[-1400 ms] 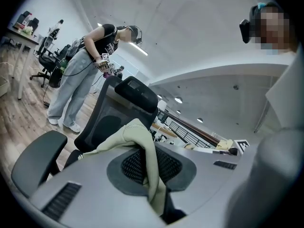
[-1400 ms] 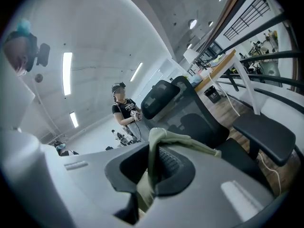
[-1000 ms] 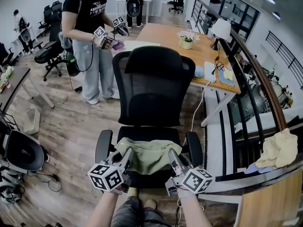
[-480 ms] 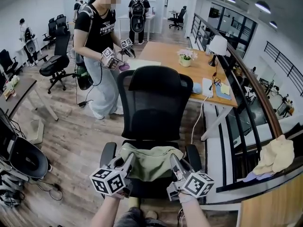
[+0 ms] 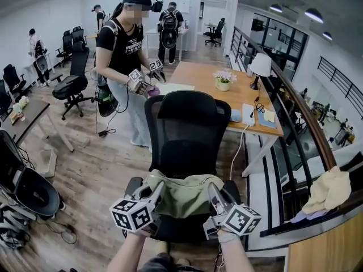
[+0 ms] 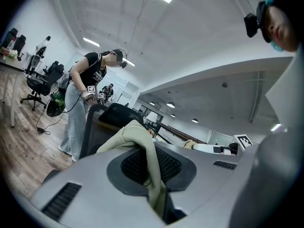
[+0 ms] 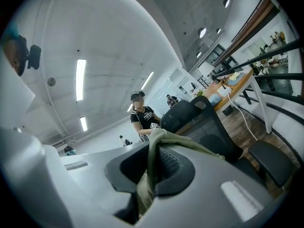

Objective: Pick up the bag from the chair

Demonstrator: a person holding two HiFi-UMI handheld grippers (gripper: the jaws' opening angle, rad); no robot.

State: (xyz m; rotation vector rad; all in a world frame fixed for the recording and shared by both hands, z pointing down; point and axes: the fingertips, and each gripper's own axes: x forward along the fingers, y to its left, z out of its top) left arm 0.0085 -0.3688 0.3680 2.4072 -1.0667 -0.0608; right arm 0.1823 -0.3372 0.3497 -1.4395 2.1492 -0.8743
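One bag [image 5: 184, 192], two claws [image 5: 158, 187] [image 5: 213, 188], one desk lamp [image 5: 261, 66], one potted plant [image 5: 223, 81]

The bag [image 5: 181, 192] is olive cloth, matt and soft, creased into loose folds. The chair [image 5: 184, 129] has a matt black mesh back and smooth, dark armrests with a faint sheen. On the left gripper [image 5: 160, 187] and the right gripper [image 5: 212, 187], the fingers [image 6: 71, 194] are smooth, matt grey plastic with black, grid-textured pads [image 6: 135, 167]. The floor [image 5: 96, 163] is wood plank with a low sheen. The bench [image 5: 204, 75] top is pale, smooth wood.
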